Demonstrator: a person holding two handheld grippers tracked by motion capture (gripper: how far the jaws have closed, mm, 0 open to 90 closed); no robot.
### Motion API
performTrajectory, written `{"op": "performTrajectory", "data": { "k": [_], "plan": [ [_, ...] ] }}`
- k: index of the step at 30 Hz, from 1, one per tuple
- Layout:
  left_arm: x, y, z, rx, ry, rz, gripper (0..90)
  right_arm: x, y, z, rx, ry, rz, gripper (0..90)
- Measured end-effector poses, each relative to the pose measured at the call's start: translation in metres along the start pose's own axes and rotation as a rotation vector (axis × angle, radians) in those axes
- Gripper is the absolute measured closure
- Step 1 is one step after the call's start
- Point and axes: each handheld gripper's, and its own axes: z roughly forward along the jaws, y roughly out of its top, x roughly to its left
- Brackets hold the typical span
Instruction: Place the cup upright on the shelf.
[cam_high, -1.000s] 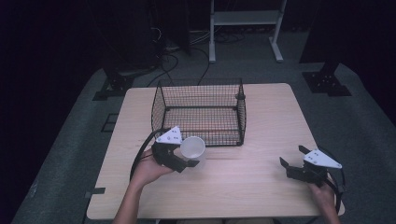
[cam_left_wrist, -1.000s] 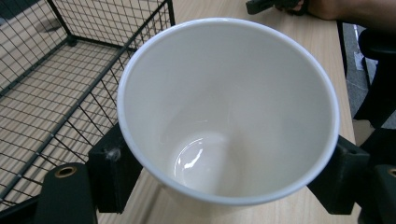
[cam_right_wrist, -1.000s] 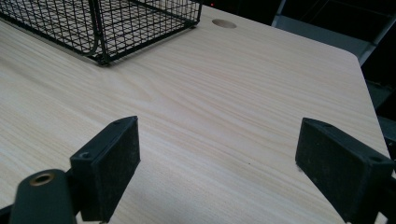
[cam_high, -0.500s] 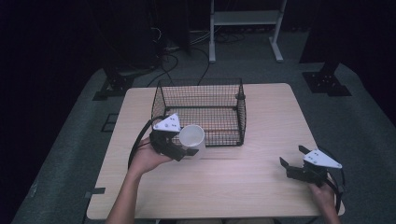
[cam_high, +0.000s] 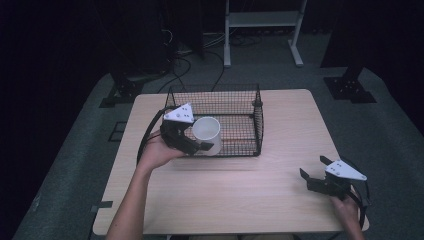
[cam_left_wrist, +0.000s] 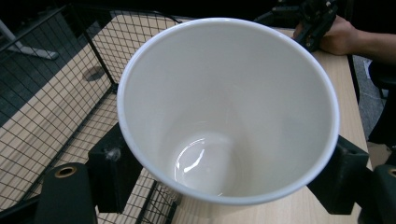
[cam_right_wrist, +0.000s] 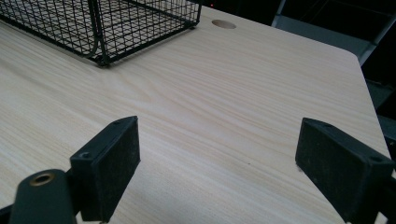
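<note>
A white cup (cam_high: 207, 134) is held off the table by my left gripper (cam_high: 199, 142), whose jaws are shut on its sides. The cup tilts with its mouth toward the gripper camera, and its empty inside (cam_left_wrist: 224, 112) sits between the two black pads (cam_left_wrist: 112, 168). It hangs over the front left edge of a black wire basket (cam_high: 250, 100). My right gripper (cam_high: 312, 167) rests low at the table's right front, open, with bare wood between its pads (cam_right_wrist: 109, 163). The right hand and its gripper (cam_left_wrist: 317, 18) also appear far off in the left gripper view.
The light wooden table (cam_high: 240, 195) carries the wire basket at its back middle; the basket's corner (cam_right_wrist: 100, 58) lies well ahead of the right gripper. A round cable hole (cam_right_wrist: 224, 23) sits by the table's far edge. Dark floor, cables and a stand's legs surround the table.
The left gripper has risen with the cup and moved up the view toward the basket, from the table in front of it to over its front left edge. The right gripper has stayed put.
</note>
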Motion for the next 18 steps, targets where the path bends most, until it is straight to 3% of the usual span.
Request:
{"op": "performTrajectory", "data": {
  "k": [18],
  "plan": [
    [0.036,0.019,0.006,0.043,0.018,-0.025,21.9,0.000,0.000,0.000,-0.004,0.000,0.002,13.1]
  ]
}}
